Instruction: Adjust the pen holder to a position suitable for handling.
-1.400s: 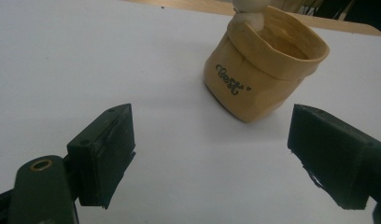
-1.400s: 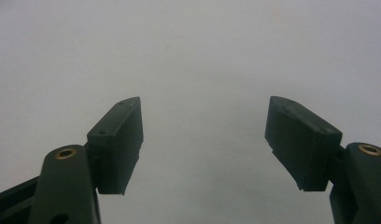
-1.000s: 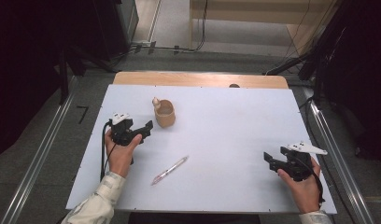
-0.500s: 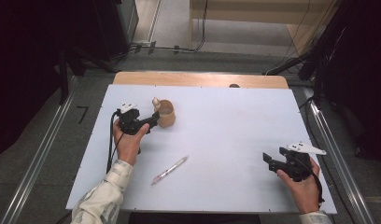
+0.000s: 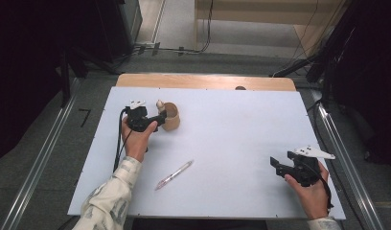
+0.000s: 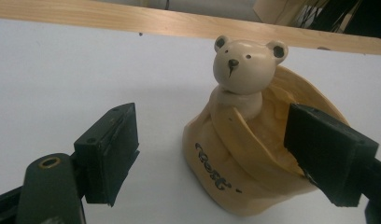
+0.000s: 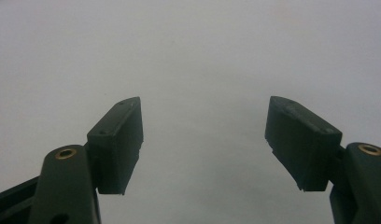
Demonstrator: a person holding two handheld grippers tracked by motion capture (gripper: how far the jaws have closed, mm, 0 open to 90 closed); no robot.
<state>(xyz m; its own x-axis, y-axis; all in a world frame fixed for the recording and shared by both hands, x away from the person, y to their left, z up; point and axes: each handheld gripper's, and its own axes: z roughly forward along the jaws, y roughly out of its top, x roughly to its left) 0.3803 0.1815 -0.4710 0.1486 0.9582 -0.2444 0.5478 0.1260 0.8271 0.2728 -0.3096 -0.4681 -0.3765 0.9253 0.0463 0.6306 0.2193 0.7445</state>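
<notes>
Two grippers are at work over the white table [image 5: 232, 143], and their spacing shows how the job is split. In the upper left of the high view the left gripper [image 5: 157, 120] sits right against the bear-shaped holder [image 5: 168, 116], a tan ceramic cup with a small bear's head at its rim. The left gripper view shows why: its jaws stand apart and straddle the holder [image 6: 247, 154], one black pad at the far wall and the other well clear on the table side, not yet pressing, so it looks lined up to clamp the cup. A pen [image 5: 174, 175] lies loose below centre, apart from both hands. At the lower right the right gripper [image 5: 280, 167] rests near the table edge, jaws spread over bare tabletop, seemingly waiting its turn.
</notes>
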